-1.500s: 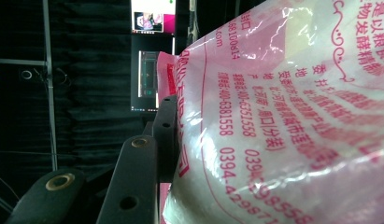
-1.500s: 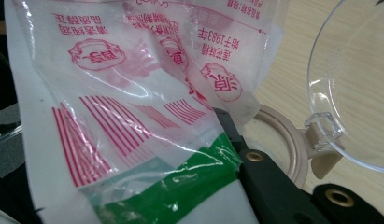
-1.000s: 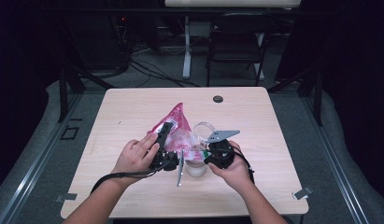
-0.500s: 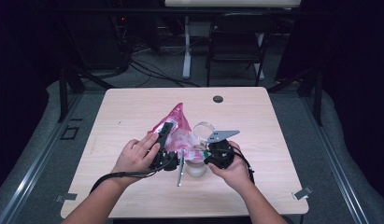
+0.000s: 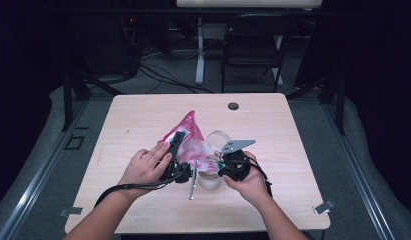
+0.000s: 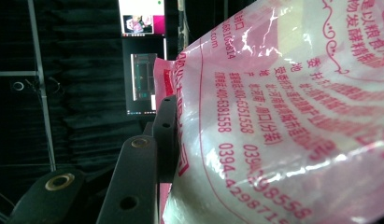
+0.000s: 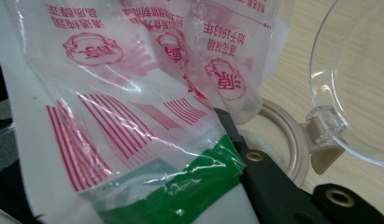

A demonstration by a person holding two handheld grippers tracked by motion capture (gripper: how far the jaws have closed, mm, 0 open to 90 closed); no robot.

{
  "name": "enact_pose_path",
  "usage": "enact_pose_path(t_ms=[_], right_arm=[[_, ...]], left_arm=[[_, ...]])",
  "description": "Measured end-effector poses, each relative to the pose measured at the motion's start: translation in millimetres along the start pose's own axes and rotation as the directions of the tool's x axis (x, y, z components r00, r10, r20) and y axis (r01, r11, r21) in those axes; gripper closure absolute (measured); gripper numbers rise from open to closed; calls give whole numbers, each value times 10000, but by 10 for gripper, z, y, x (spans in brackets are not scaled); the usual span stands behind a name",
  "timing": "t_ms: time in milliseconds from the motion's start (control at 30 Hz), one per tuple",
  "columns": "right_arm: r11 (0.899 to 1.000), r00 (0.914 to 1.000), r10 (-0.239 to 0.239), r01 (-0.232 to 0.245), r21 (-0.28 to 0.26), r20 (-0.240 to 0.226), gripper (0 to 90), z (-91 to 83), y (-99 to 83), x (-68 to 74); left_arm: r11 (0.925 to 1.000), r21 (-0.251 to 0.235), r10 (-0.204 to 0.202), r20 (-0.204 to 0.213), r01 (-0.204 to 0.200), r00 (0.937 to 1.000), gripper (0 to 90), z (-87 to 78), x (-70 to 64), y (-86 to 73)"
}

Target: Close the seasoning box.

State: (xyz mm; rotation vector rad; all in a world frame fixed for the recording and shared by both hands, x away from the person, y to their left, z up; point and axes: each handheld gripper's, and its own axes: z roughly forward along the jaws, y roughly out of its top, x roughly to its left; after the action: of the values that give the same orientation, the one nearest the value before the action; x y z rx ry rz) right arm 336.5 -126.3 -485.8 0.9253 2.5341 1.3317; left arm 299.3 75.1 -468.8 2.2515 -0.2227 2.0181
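Crinkling glossy pink-printed plastic bag [image 5: 192, 142] between both hand-held grippers above round clear jar [image 5: 211, 178]

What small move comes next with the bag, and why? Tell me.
Probably tip the bag further over the jar. Both grippers, left and right, pinch the bag, its lower end hangs at the jar's mouth, and the clear lid is swung open.

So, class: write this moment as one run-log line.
left gripper: shut on pink bag | right gripper: shut on bag's lower edge | jar: beneath bag, lid open | spoon: on table
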Motion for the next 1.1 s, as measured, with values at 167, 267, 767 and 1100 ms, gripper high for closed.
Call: enact_pose_path(t_ms=[167,267,767,1100], right_arm=[[10000,10000,31,-31,9,21,900,7,-5,-4],[10000,10000,27,-27,22,30,900,6,-6,-5],[10000,10000,67,-67,52,-10,900,8,-8,-10],[9998,9999,106,-106,138,-63,900,31,-18,-15]], left_arm=[[10000,48,20,187,-21,9998,650,2,2,-5],[9999,63,127,194,-128,9997,651,3,11,-1],[10000,67,65,311,-67,9995,648,9,17,4],[10000,12,22,338,-23,9994,642,12,16,10]])
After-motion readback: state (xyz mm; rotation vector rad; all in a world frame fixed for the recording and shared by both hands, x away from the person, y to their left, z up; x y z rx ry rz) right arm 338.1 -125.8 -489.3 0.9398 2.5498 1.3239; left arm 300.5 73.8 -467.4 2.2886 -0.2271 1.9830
